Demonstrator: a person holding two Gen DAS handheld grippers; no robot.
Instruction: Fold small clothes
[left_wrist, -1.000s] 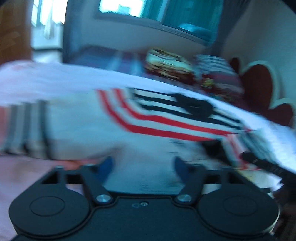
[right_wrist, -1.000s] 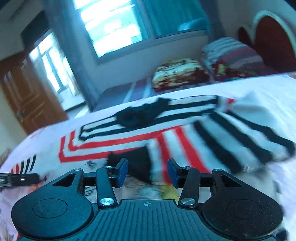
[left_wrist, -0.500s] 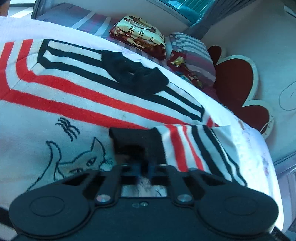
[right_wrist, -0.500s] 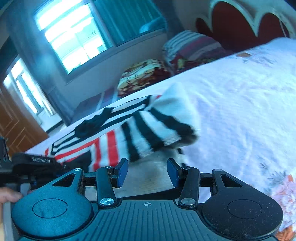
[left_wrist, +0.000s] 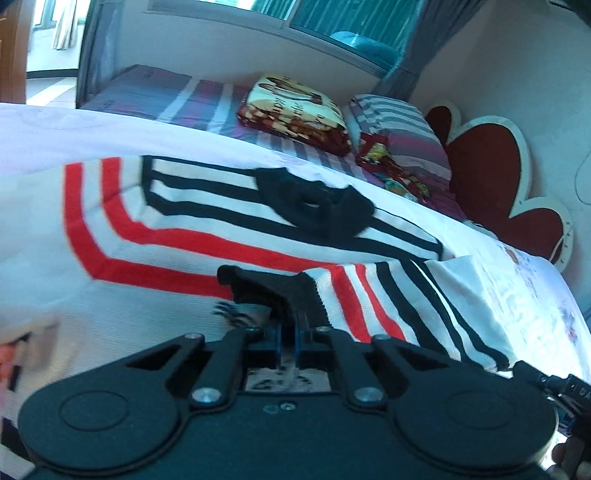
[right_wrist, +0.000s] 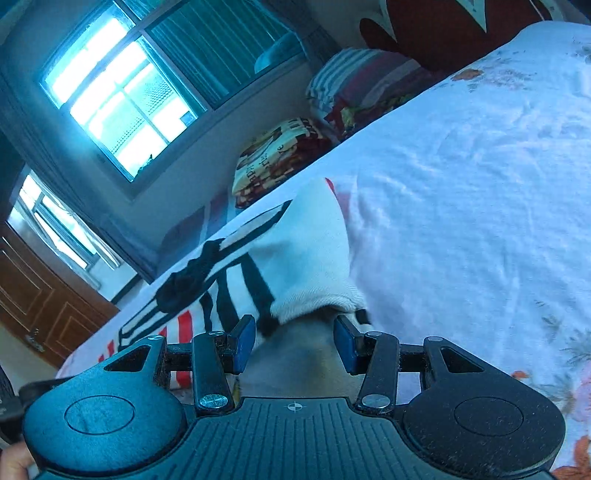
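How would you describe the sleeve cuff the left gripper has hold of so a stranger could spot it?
On the white bedsheet lies a white sweater with red and black stripes. One sleeve is folded across its front. Its end is a plain black cuff, pinched in the shut left gripper, unlike the black collar farther up.

Camera positions: two wrist-mounted fisheye views, both low and close over the white floral bedsheet (right_wrist: 461, 177).
Left wrist view: faces across the white knitted sweater with red and black stripes (left_wrist: 177, 229) toward the dark red scalloped headboard (left_wrist: 491, 184). Right wrist view: tilted, faces the bright window. Shared: sweater (right_wrist: 280, 258), patterned folded blanket (left_wrist: 295, 110) (right_wrist: 273, 158).
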